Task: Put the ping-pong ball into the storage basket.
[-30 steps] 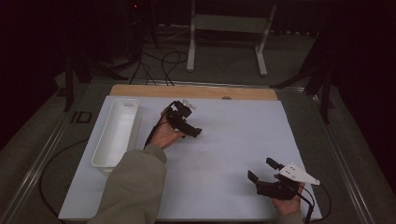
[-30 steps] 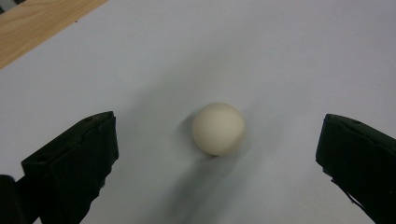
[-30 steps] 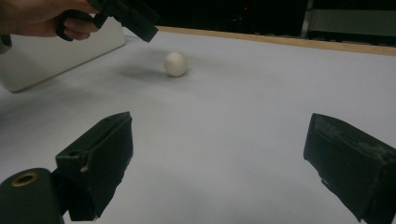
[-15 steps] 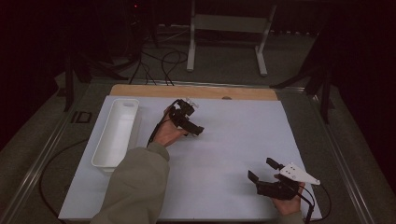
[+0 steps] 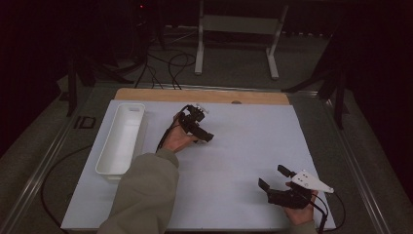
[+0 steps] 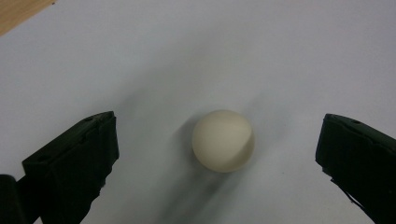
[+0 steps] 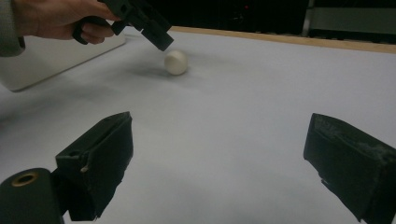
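A long white rectangular plastic tray (image 5: 120, 139) lies at the left of the white sheet-covered table (image 5: 234, 161), its length running away from the person, and it serves as the landmark here. Just to the right of the tray's far half, the left gripper (image 5: 197, 127) hangs above the sheet, held by the person's left hand (image 5: 176, 140), whose olive-grey sleeve (image 5: 143, 195) comes in from the bottom edge of the high view. In the left gripper view its two black fingers (image 6: 74, 161) are spread wide, one at each side of the picture, and a small cream-white round ball (image 6: 223, 140) rests on the sheet between them, touching neither finger. A soft blurred shadow lies around the ball on the sheet. In the right gripper view the same ball (image 7: 175, 62) sits on the sheet to the right of the tray (image 7: 51, 58), just under the tip of the left gripper (image 7: 140, 21), with a gap between the ball and the black finger above it.

Well to the right of the tray, at the near right corner of the sheet, the right gripper (image 5: 272, 179) is held low by the person's right hand (image 5: 298, 209), with its grey three-cornered plate (image 5: 311, 181) on top. Its fingers (image 7: 95, 165) are also spread wide apart and hold nothing; bare sheet lies between them. Beyond the tray's far end, a strip of light wooden board (image 5: 204, 96) shows along the sheet's far edge.
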A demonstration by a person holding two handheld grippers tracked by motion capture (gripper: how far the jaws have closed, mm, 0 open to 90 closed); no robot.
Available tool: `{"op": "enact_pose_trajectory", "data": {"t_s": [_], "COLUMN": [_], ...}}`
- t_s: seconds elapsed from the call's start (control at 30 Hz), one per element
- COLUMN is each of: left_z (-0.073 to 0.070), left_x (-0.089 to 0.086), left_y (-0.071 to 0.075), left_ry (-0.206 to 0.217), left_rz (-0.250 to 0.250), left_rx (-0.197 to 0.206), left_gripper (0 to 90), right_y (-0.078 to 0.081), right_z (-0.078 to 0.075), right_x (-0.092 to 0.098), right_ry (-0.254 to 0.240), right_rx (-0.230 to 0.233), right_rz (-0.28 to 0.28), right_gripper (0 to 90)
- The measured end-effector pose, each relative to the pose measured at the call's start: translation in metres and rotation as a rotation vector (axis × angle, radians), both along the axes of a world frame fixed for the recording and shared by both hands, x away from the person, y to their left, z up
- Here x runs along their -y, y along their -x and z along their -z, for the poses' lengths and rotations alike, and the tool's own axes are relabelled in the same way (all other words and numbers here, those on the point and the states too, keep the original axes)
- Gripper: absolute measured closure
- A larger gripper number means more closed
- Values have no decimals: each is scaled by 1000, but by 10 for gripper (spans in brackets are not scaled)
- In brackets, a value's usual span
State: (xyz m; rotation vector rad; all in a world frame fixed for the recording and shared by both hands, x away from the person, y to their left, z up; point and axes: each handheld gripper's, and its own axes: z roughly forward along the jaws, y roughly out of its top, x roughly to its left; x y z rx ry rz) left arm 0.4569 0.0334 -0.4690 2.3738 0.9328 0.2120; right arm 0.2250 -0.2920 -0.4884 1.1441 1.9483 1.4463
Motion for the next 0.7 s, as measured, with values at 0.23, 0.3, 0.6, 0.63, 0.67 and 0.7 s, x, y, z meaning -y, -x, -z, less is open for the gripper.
{"op": "enact_pose_trajectory", "data": {"t_s": [0.23,0.3,0.6,0.63,0.67,0.7], "left_z": [4,5,9,9,10,10], "left_x": [1,2,5,6,6,6], "left_y": [-3,-3,-5,-5,-5,-5], "left_ry": [-8,-14,-24,-23,-27,-30], "left_rz": [-2,3,-2,-4,-4,-3], "left_rx": [-19,-23,-35,-37,-40,-41], "left_gripper": [3,4,10,11,11,11], "right_y": [0,0,0,0,0,0], "right_z": [0,0,0,0,0,0], "right_x": [0,1,1,1,1,1], "right_ry": [-3,-1,-1,-1,-2,-1], "right_rx": [-3,-2,-3,-2,-3,-3], "right_rz": [2,1,-1,-1,0,1], "right_gripper": [78,78,79,79,78,78]}}
